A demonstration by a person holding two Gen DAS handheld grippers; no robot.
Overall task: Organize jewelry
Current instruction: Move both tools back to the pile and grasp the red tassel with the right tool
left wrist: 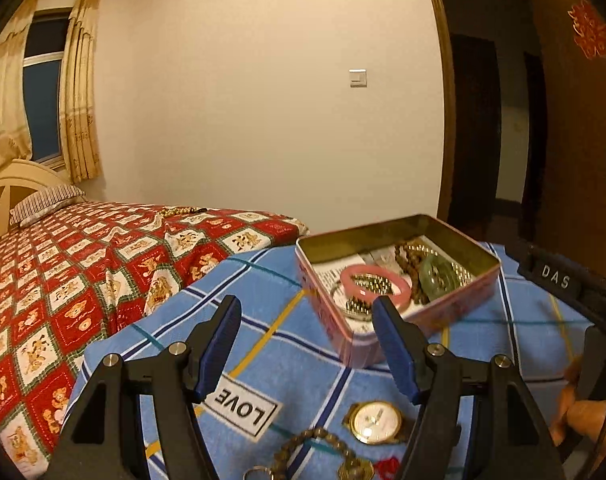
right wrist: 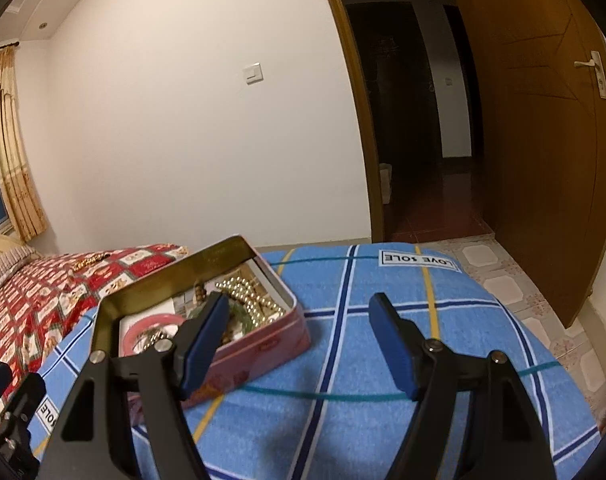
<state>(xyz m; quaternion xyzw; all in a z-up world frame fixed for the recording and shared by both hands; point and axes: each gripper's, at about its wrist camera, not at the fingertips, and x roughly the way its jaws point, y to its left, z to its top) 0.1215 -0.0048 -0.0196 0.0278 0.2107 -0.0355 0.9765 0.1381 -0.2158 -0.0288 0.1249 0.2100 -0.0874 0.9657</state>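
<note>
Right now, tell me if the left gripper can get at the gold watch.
Probably yes: the left gripper is open and empty, and the gold watch lies uncovered on the blue blanket just below it, outside the tin.

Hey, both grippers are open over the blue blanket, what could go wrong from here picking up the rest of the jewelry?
1. The wristwatch and bead bracelet lie close together on the soft blue blanket; the open left gripper might pinch fabric or snag both.
2. The pink tin already holds a pink bangle, beads and pearls; dropped pieces may tangle.
3. The open right gripper hovers beside the tin and could nudge it.
</note>
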